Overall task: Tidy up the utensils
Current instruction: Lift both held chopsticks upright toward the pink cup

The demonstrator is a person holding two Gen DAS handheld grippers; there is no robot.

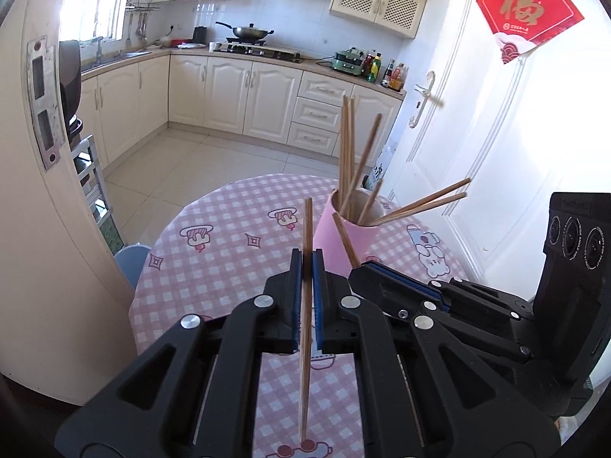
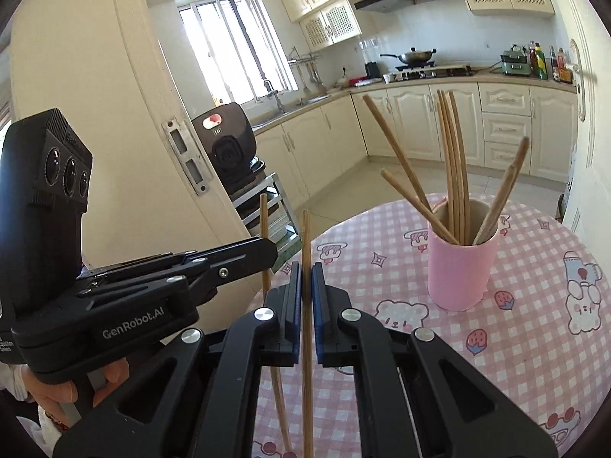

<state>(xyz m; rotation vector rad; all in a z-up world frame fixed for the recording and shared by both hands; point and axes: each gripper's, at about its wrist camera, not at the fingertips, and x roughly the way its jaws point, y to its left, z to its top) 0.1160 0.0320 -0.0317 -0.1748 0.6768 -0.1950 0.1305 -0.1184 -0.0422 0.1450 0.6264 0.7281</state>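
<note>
left gripper (image 1: 307, 267) and right gripper (image 2: 306, 280) each clamp one upright chopstick (image 1: 306, 305). pink holder (image 2: 460, 271) stands ahead-right, nearer the right gripper, toward the tabletop's (image 2: 534, 343) far edge.

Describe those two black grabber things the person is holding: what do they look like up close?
Both the left gripper and the right gripper are matte black plastic linkages with silver rivets. The jaws carry blue ribbed pads. Each has a boxy black camera block with three round lenses; one body reads "GenRobot.AI" in white. No cables show.
</note>
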